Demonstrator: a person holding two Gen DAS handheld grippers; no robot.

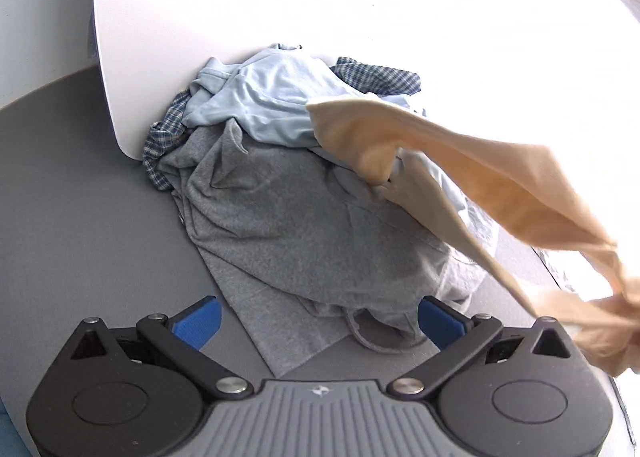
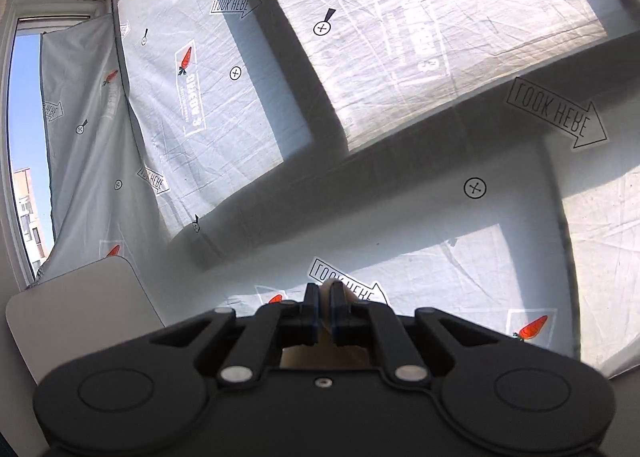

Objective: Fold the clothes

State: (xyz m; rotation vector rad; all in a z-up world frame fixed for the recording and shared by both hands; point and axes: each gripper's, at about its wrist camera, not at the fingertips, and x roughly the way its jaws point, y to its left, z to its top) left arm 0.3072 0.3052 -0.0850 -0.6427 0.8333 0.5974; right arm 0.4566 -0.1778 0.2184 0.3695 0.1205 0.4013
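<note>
- My left gripper (image 1: 318, 319) is released, its blue pads wide apart with nothing between them.
- Just ahead of those pads lies the grey garment (image 1: 288, 225), with a light blue shirt (image 1: 272, 97) and checked cloth (image 1: 376, 73) heaped beyond it.
- My right gripper (image 2: 325, 311) is clenched on the tan garment (image 1: 472, 177), a fold pinched between its pads, the rest stretched over the heap.

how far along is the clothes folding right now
Done: nothing looks folded. The grey garment, light blue garment and checked shirt lie crumpled in one pile. In hand: the right gripper is shut on beige fabric, which the left view shows as the beige garment pulled up off the pile. The left gripper is open and empty. Left: folding every piece.
</note>
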